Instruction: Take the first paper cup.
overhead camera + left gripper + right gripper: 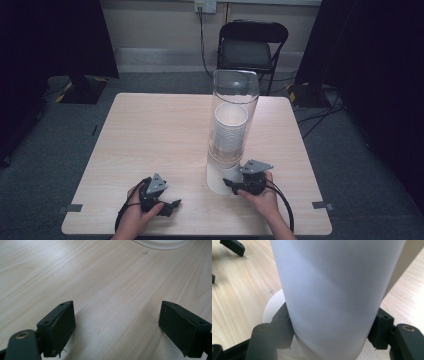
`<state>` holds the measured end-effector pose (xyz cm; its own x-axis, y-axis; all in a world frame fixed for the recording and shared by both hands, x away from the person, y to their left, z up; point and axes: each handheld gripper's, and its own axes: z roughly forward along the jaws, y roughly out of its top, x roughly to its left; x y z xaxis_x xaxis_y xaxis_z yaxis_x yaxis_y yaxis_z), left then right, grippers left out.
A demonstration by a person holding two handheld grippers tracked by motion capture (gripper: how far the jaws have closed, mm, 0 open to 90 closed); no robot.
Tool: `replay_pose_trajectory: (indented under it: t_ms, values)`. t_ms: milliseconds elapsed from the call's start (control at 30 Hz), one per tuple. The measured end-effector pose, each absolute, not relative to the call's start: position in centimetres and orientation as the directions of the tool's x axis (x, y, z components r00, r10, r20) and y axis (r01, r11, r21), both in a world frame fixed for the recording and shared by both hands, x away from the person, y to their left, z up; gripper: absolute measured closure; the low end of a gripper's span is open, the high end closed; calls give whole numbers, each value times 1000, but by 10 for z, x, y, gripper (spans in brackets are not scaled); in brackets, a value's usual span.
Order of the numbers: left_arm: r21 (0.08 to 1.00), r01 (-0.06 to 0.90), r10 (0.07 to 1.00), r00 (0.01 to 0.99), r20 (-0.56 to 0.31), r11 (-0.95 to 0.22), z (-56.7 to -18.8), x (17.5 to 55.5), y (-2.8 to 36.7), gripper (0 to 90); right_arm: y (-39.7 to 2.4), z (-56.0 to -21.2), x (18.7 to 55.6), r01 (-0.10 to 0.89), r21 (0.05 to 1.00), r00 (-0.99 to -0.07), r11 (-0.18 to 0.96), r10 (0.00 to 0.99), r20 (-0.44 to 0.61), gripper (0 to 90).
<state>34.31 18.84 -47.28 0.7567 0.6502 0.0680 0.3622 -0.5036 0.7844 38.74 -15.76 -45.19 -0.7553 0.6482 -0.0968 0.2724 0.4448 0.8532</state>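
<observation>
I have the right tool clamped on the white base of the tall clear plastic tube holding stacked white paper cups, mid-table. Left tool wide, idle. Next, probably: steady the base, pull a cup.

The high view looked forward and down from above the person's side, taking in the whole surface, a chair and the far wall. The left gripper view sat low and very near the surface, facing along its claw toward the white base of the tall tube. The right gripper view pressed close against that tube, its claw astride it. All three shared the tube's base and the wood around it.
</observation>
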Motion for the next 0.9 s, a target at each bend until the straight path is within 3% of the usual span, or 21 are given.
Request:
replay_pose_trajectory:
  t_ms: [467, 900]
  values:
    - [785, 363, 651, 756, 67, -502, -473, 343, 188, 134, -161, -452, 386, 269, 845, -754, 461, 647, -113, 343]
    - [784, 362, 650, 757, 68, -503, -473, 343, 188, 133, -175, -446, 379, 252, 792, -739, 556, 639, -214, 339]
